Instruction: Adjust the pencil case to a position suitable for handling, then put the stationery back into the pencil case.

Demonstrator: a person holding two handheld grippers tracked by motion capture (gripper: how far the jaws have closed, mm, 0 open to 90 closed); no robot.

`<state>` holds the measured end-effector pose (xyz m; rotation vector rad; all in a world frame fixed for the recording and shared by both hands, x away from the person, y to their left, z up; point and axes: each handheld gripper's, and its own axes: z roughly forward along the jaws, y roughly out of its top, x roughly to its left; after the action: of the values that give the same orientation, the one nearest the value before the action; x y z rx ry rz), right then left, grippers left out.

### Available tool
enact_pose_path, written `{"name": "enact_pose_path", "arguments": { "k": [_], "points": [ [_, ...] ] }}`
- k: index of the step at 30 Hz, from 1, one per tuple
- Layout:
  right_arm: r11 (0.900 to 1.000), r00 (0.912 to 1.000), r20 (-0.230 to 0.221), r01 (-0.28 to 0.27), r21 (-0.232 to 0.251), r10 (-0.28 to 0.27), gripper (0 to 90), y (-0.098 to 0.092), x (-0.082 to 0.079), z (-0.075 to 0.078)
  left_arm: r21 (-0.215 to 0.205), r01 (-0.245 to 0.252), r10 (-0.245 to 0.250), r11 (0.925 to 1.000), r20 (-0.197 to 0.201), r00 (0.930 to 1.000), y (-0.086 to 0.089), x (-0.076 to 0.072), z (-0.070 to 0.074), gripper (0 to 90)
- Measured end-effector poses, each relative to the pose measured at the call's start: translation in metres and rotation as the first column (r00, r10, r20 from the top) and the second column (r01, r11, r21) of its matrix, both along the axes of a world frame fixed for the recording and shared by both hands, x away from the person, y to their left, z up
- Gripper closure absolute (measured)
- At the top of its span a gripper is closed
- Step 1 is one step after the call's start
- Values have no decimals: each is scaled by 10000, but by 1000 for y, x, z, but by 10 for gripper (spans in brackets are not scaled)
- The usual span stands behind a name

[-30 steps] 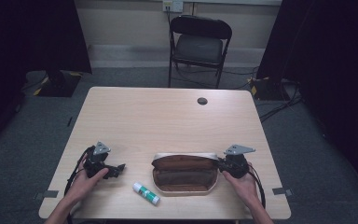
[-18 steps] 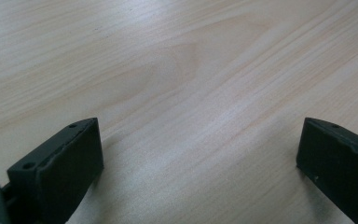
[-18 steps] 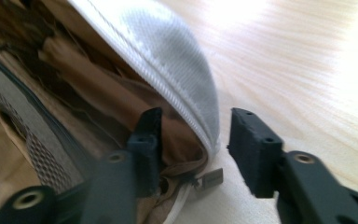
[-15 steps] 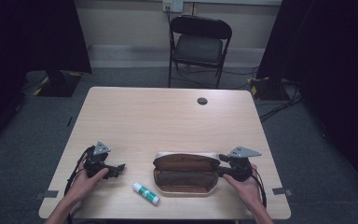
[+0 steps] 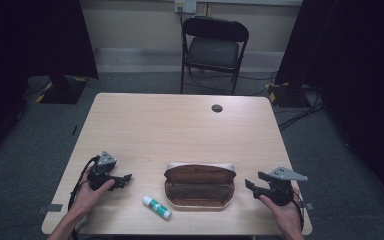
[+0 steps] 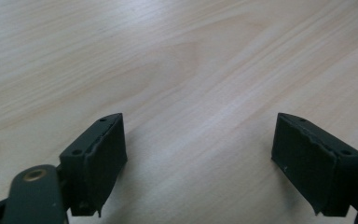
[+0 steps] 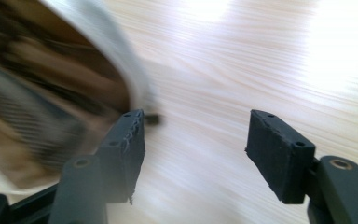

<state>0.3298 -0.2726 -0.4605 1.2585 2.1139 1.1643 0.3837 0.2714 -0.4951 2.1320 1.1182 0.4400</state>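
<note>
Brown fabric, unzipped and gaping: the pencil case (image 5: 200,186) lies just inside the right gripper (image 5: 254,186), whose jaws have just been opening, nothing between them now. The glue stick (image 5: 156,207) lies between case and left gripper (image 5: 125,179), nearer the case. That left gripper's jaws have just been closing a little on bare table (image 6: 182,60), yet stand apart, empty. The risk, I'd say: a careless pinch rolls the round stick away, or a sleeve drags the case's flap shut.
</note>
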Motion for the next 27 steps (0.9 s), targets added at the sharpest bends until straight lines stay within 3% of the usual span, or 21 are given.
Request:
{"name": "enact_pose_path", "arguments": {
  "k": [2,3,5,8,10,13,16,19,20,21,22,27],
  "points": [
    [9995,9995,-78,296,-82,-297,335,-9,5,-5,44,278,-278,9996,-105,9996,-2,-2,4,211],
    [9989,9989,-179,433,-168,-436,333,-12,7,-8,-161,402,-403,9991,-45,9992,-4,-3,6,211],
    [9973,9971,-411,629,-378,-645,321,-18,13,-16,-726,911,-918,9932,-55,9958,-7,-6,10,207],
    [9944,9942,-701,762,-733,-814,294,-20,20,-27,-935,1572,-1567,9831,131,9876,-13,-12,17,212],
    [9928,9927,-764,873,-824,-937,283,-19,22,-29,-1084,2082,-2067,9721,242,9781,-18,-18,21,219],
    [9908,9930,-668,909,-1003,-979,253,-17,22,-31,-953,2596,-2571,9610,381,9656,-26,-27,27,236],
    [9906,9909,-764,1043,-890,-1112,244,-17,23,-31,-1026,3065,-3037,9463,421,9518,-35,-35,31,251],
    [9893,9887,-928,1090,-967,-1180,215,-16,25,-33,-1341,3447,-3421,9291,424,9387,-42,-42,34,254],
    [9884,9873,-1027,1104,-1044,-1212,214,-16,26,-34,-1341,3447,-3421,9291,424,9387,-42,-42,34,260],
    [9884,9873,-1027,1104,-1044,-1212,214,-16,26,-34,-1327,3624,-3597,9225,444,9320,-45,-45,36,260],
    [9859,9873,-1004,1103,-1256,-1232,202,-14,27,-36,-1336,3904,-3873,9109,496,9206,-49,-49,38,269],
    [9846,9887,-782,1172,-1298,-1280,181,-12,28,-39,-1497,4322,-4327,8892,314,9010,-58,-54,36,271]
  ]
}}
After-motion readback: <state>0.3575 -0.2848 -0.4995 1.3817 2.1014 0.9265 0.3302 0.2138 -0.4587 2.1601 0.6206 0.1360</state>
